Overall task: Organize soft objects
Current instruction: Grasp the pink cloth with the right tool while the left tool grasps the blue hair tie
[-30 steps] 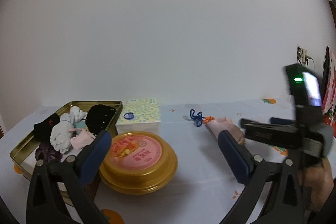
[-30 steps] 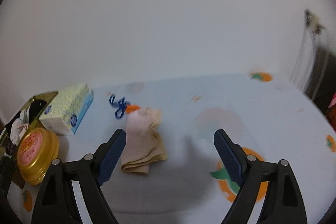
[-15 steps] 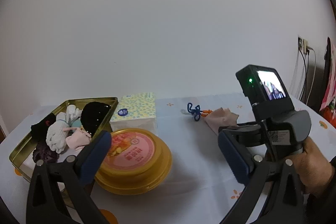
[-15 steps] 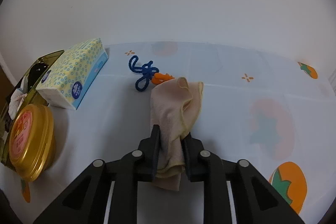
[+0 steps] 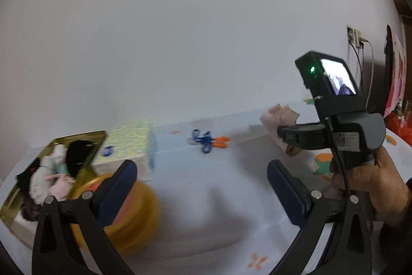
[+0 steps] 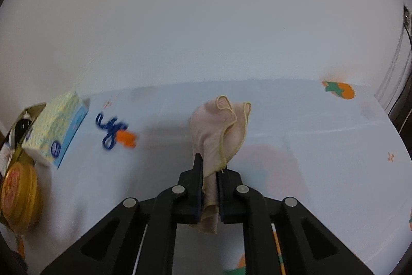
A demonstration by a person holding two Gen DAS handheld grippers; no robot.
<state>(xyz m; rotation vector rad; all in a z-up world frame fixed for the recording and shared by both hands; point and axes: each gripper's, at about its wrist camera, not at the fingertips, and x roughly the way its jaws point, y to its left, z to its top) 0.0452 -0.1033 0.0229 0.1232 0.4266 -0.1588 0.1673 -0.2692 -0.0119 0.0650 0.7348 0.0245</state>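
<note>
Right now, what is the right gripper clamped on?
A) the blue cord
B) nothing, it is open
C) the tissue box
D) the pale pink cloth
D: in the right wrist view the right gripper is shut on the pale pink cloth, which hangs from it above the table, while the blue cord lies apart on the tablecloth.

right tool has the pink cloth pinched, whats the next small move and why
Probably carry the pink cloth leftward toward the gold tin. The right tool is shut on it and it hangs clear of the table, while the tin already holds other soft items. Pass above the tissue box and round yellow container. The left tool is open and holds nothing.
</note>
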